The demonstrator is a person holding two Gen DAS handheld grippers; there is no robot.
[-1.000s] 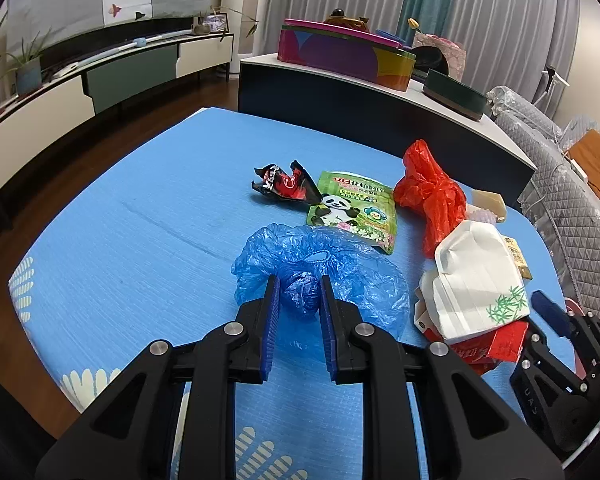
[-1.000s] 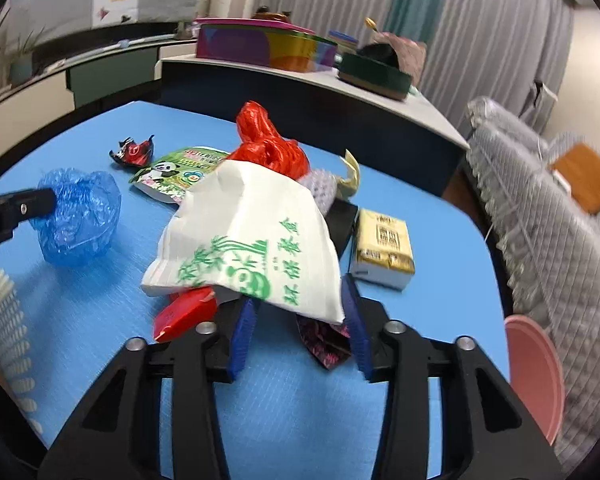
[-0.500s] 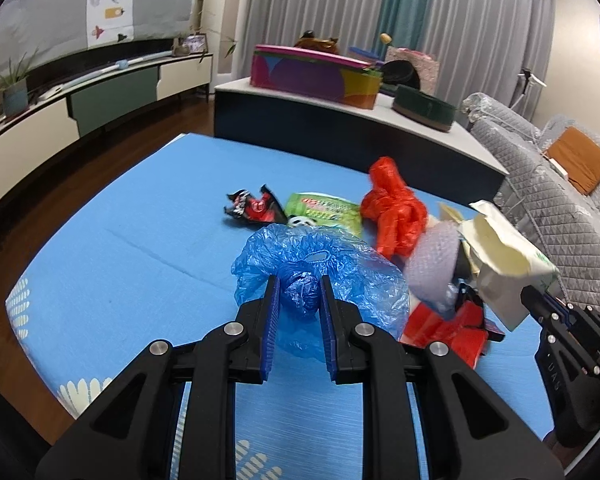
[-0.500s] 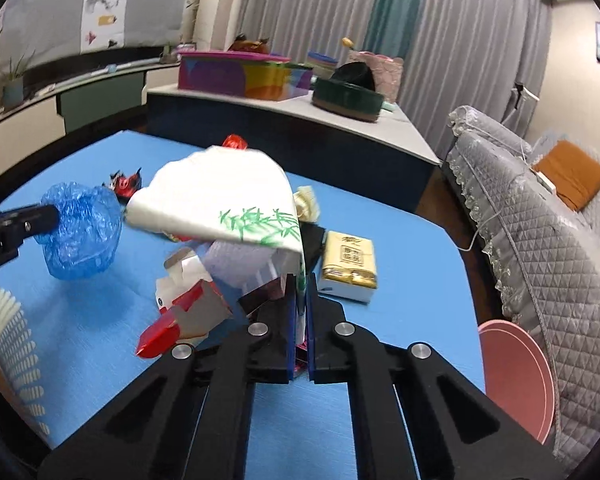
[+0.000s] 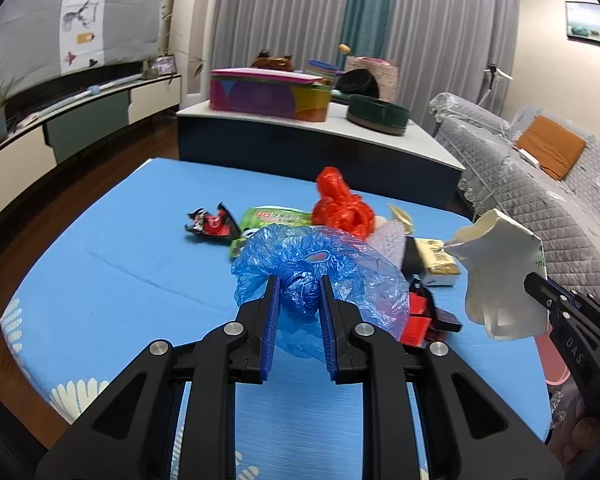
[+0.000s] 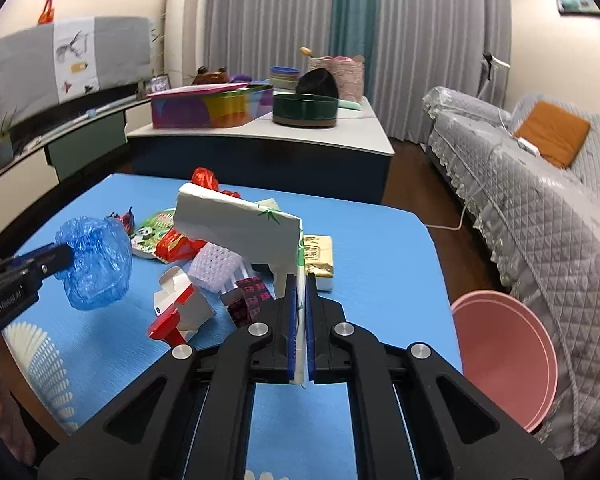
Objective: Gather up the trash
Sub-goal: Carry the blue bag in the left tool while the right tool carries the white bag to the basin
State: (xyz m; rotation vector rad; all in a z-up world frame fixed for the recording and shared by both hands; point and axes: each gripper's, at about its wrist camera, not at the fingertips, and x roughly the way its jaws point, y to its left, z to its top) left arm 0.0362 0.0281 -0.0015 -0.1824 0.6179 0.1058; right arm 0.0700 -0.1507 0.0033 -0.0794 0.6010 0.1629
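Left gripper (image 5: 296, 300): clamped on crumpled blue plastic bag (image 5: 324, 264), held clear above blue table (image 5: 120, 264). Right gripper (image 6: 299, 300): clamped flat on edge of white paper bag (image 6: 236, 228), raised off table. Remaining trash heap at 12 o'clock of left gripper: red plastic bag (image 5: 340, 204), green snack wrapper (image 5: 268, 216), yellow tissue pack (image 5: 438, 262). Pink bin (image 6: 504, 356) at 3 o'clock of right gripper, beside table.

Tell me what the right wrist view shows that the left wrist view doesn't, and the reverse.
Only the right wrist view: the whole pink bin on the floor beside the table, and an opened red-and-white carton.

Only the left wrist view: the left gripper from behind, clamped on a bunched fold of the blue plastic bag.

Both: that blue bag, the white paper bag pinched in the right gripper, the red plastic bag and the blue table.
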